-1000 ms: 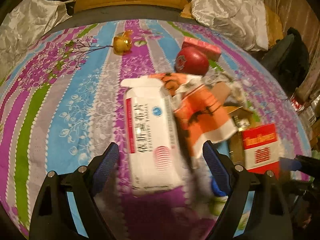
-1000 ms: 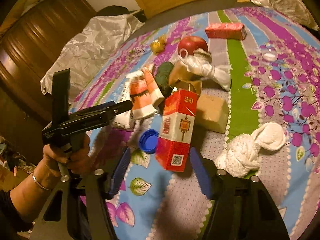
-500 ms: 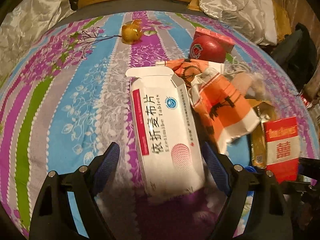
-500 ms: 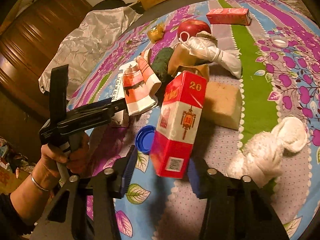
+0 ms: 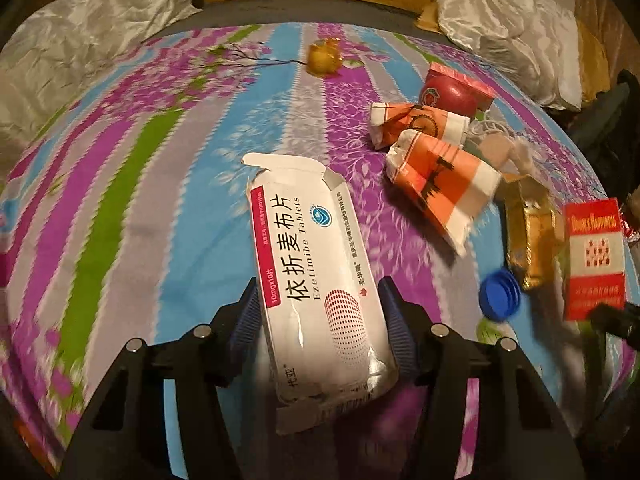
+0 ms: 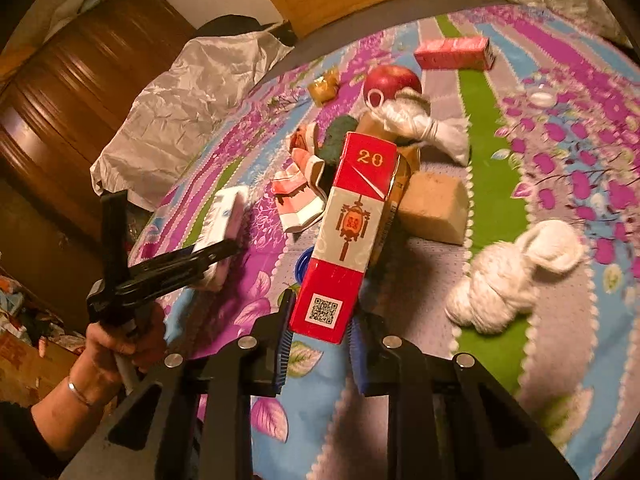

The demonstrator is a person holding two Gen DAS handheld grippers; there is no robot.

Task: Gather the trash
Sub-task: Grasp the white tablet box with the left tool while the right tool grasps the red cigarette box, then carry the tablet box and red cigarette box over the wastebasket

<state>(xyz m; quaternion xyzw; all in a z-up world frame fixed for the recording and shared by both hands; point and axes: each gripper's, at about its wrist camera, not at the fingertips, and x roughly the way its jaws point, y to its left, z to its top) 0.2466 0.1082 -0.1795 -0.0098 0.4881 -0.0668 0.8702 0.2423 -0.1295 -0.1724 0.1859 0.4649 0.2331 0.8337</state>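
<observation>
White tablet carton, flap torn open, glossy card, lies lengthwise on the striped bedspread between the left gripper's blue ribbed pads – jaws closing, pads at its long sides. Red cigarette pack, stiff and rectangular, stands tilted in the right gripper; jaws closing onto its lower end, pads pressing. Judgement: collection barely begun – two items in hand, none binned; no bin in view. Left on the spread: crumpled orange-white wrappers, blue ribbed bottle cap, gold foil packet, apple, knotted white cloths, tan block.
</observation>
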